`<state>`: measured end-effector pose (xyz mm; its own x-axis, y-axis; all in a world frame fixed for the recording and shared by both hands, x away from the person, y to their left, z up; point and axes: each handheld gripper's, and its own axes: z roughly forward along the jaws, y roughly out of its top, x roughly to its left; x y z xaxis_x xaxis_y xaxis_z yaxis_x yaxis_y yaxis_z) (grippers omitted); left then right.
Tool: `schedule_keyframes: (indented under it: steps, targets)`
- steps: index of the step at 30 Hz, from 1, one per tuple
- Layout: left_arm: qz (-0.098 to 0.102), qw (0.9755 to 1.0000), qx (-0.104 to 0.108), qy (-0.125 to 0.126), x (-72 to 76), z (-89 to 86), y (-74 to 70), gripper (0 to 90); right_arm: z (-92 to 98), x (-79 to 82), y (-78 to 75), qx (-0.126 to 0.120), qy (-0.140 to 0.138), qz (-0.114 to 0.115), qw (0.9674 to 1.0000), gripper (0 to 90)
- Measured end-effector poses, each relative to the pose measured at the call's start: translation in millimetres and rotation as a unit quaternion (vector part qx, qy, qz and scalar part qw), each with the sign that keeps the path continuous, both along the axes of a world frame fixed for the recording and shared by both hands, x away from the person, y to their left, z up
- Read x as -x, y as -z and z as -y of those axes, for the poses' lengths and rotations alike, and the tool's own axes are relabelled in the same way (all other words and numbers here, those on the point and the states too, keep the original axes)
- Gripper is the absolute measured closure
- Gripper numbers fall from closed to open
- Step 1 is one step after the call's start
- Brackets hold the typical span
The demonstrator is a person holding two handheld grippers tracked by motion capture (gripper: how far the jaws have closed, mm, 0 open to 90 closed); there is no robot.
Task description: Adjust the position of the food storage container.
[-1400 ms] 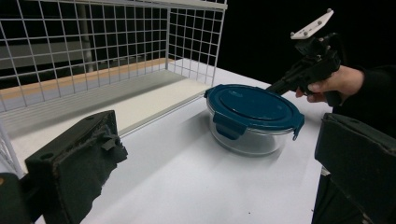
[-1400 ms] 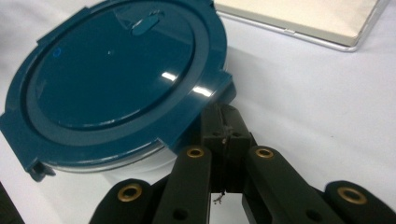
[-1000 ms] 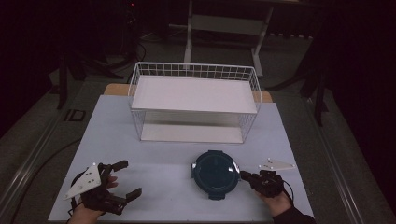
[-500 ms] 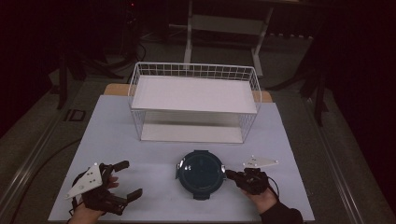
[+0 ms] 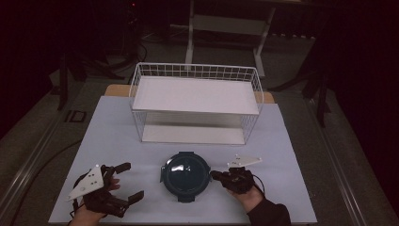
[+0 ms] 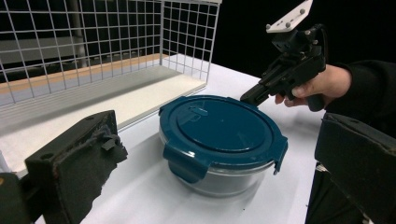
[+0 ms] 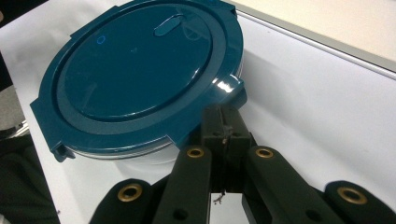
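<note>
The white table (image 5: 291,141) had bare surface on both sides of the round container with the dark teal lid (image 5: 185,173), which stood near the front edge, a little right of the middle. Behind it, well apart, stood the white wire basket (image 5: 196,101), its open side facing the container; a free strip of table lay between them. The space left of the container, toward the left gripper (image 5: 127,181), was open.

The right gripper (image 5: 217,175) lay just beside the right rim of the container. In the right gripper view its jaws were pressed together with no gap, their tip touching or almost touching the lid's edge near one of the latch tabs (image 7: 229,86); I cannot tell if they pinched anything. In the left gripper view the same tip (image 6: 248,95) met the far rim of the lid (image 6: 219,128).

The left gripper was spread wide, holding nothing, and it pointed at the container from the left, well apart from it.
</note>
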<state>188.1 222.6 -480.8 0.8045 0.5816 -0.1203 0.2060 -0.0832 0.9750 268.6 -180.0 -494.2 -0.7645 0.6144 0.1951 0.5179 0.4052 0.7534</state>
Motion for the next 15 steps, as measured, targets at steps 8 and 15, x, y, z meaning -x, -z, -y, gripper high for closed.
schedule_keyframes:
  steps: [8, 15]
  targets:
    - [0.001, 1.0, -0.002, 0.002, 0.4, 0.9, -0.2, 0.4, -4.9, 1.3, -0.1, -0.004, -0.008, 0.014, 0.9999, 90.0]
    - [0.0, 1.0, 0.0, -0.001, 1.8, -0.5, -1.4, 0.4, 2.2, 8.7, -14.2, -0.022, -0.011, 0.044, 0.9987, 81.3]
